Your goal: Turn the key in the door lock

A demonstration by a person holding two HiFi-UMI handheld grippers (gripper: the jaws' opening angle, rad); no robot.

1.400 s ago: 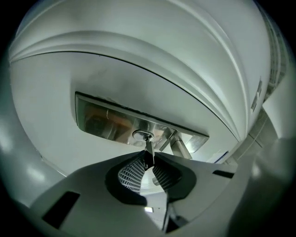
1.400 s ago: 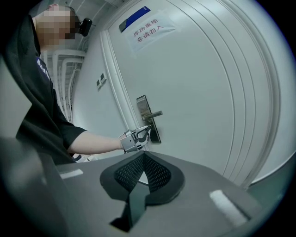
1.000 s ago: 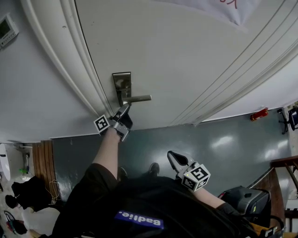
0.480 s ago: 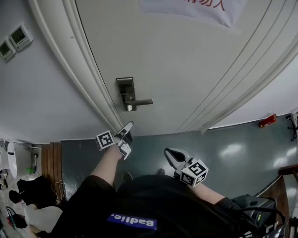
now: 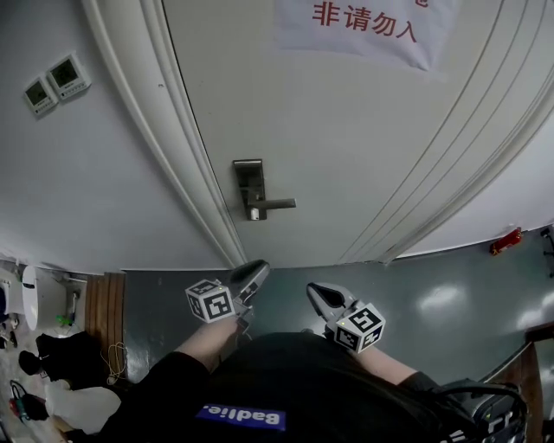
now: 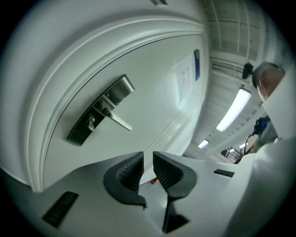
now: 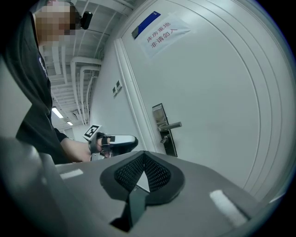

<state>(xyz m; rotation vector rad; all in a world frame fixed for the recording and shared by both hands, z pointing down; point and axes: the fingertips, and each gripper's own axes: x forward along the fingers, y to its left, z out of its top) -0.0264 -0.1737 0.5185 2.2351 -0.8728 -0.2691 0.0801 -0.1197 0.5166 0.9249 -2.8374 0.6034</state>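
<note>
On the white door [image 5: 346,147] sits a metal lock plate [image 5: 248,184] with a lever handle [image 5: 277,205]; a small key [image 5: 253,214] sticks out just under the lever. My left gripper [image 5: 258,269] hangs well short of the lock, near the floor line, its jaws a narrow gap apart with nothing between them. In the left gripper view the plate [image 6: 99,111] and key [image 6: 91,123] lie tilted, up and left of the gripper [image 6: 148,162]. My right gripper [image 5: 315,290] hovers beside it with its jaws meeting at the tips, empty. The right gripper view shows the plate [image 7: 164,129] beyond the gripper [image 7: 144,157].
A paper sign with red characters [image 5: 359,26] hangs high on the door. The door frame [image 5: 164,130] runs left of the lock, with two wall control panels [image 5: 54,82] further left. A red object [image 5: 505,241] lies on the grey-green floor at right. Bags and clutter [image 5: 52,363] sit lower left.
My left gripper has come away from the key under the lever, drawn back toward the person and rolled. The head view has tipped up, bringing the sign into sight. The right gripper barely moved.
</note>
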